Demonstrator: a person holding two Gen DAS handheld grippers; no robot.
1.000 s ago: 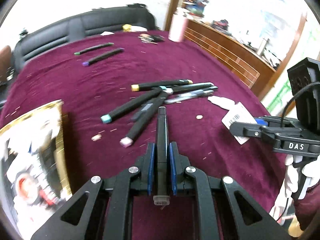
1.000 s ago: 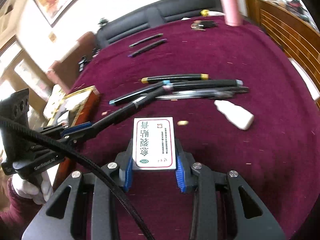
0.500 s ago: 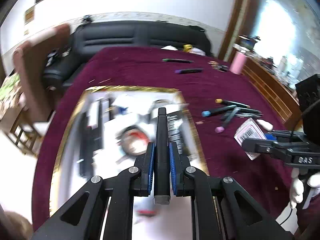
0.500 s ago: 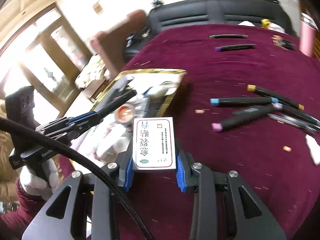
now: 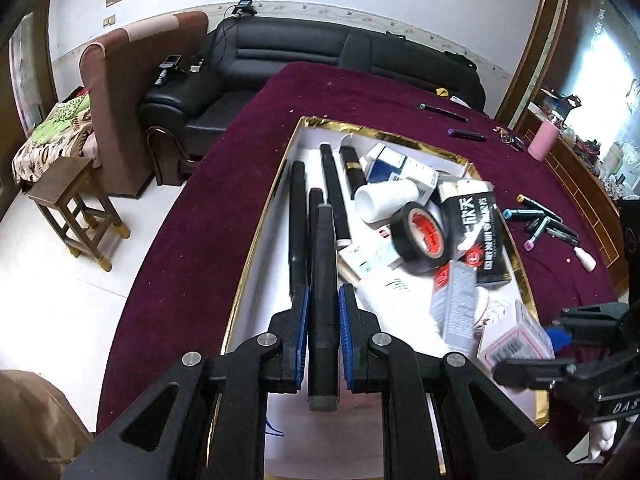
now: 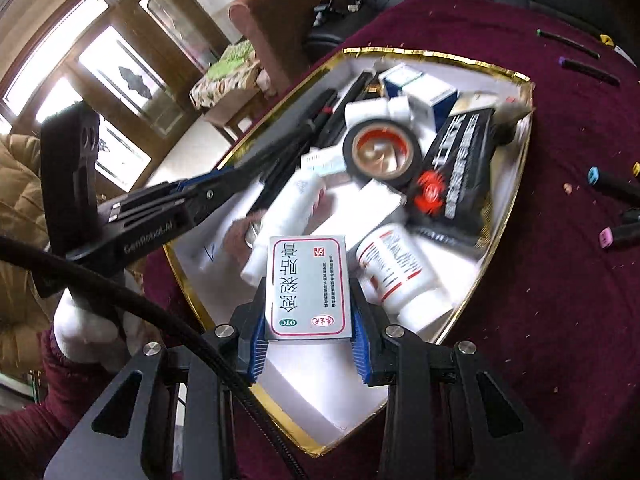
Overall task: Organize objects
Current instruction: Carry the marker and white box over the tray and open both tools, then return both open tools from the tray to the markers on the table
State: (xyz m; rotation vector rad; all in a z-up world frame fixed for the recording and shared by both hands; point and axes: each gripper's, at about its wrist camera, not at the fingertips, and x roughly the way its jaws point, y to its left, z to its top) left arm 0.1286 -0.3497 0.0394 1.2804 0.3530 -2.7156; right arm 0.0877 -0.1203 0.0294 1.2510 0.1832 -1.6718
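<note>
My left gripper [image 5: 323,300] is shut on a black marker [image 5: 323,264], held above the left side of the gold-rimmed white box [image 5: 256,240]. My right gripper [image 6: 309,316] is shut on a small white medicine box [image 6: 307,286] with red and green print, hanging over the near part of the same gold-rimmed box [image 6: 516,184]. The left gripper [image 6: 224,184] also shows in the right wrist view, its marker reaching over the box. The right gripper [image 5: 556,344] shows at the lower right of the left wrist view. Loose markers [image 5: 536,220] lie on the maroon cloth.
The box holds black markers [image 5: 298,216], a black tape roll [image 5: 422,236], a white bottle [image 6: 400,272], a black carton [image 5: 480,232] and other small cartons. A pink tumbler [image 5: 542,140] stands far right. A black sofa [image 5: 280,56] and a wooden stool [image 5: 76,208] lie beyond the table edge.
Both grippers have swung left from the loose markers to above the gold-rimmed box, each still holding its object. The box now fills both views.
</note>
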